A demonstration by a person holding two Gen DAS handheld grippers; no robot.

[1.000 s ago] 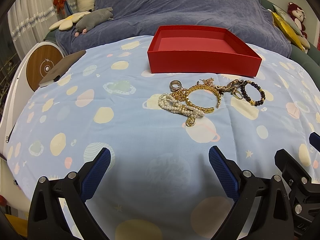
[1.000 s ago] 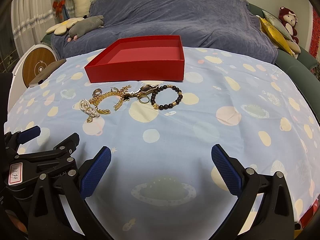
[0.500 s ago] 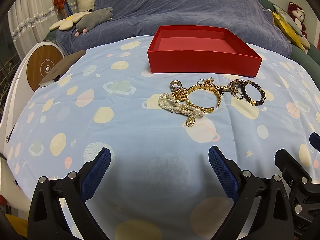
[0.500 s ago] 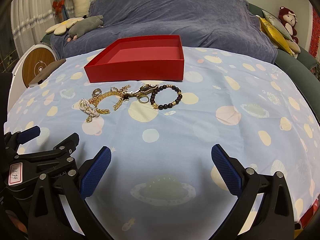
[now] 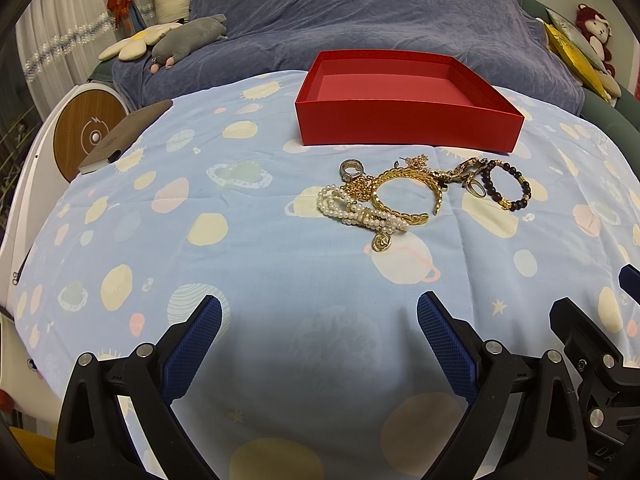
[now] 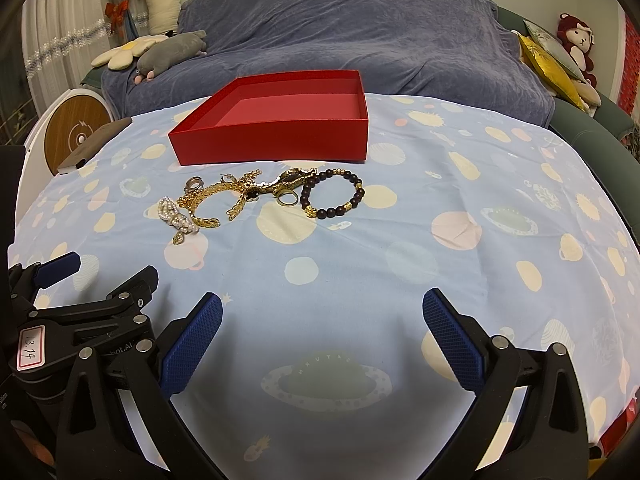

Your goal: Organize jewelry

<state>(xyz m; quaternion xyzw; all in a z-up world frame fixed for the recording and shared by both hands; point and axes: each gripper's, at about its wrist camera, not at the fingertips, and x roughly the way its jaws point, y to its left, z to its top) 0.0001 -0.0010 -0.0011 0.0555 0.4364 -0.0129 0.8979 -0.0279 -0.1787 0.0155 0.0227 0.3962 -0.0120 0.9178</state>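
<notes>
An empty red box (image 5: 408, 120) (image 6: 276, 140) stands on the far middle of the table. In front of it lies a heap of jewelry: a pearl bracelet (image 5: 360, 212) (image 6: 176, 218), a gold bangle (image 5: 408, 196) (image 6: 208, 208), a silver ring (image 5: 352, 168), a gold chain clasp (image 6: 288, 184) and a dark bead bracelet (image 5: 506, 188) (image 6: 332, 196). My left gripper (image 5: 318, 328) is open and empty, well short of the heap. My right gripper (image 6: 322, 320) is open and empty, beside it on the right.
The table wears a light blue cloth with planet prints (image 5: 200, 208). A brown notebook (image 5: 124, 136) lies at its left edge by a round wooden charger (image 5: 90, 132). A blue-covered sofa (image 6: 340, 48) with plush toys (image 5: 188, 36) stands behind.
</notes>
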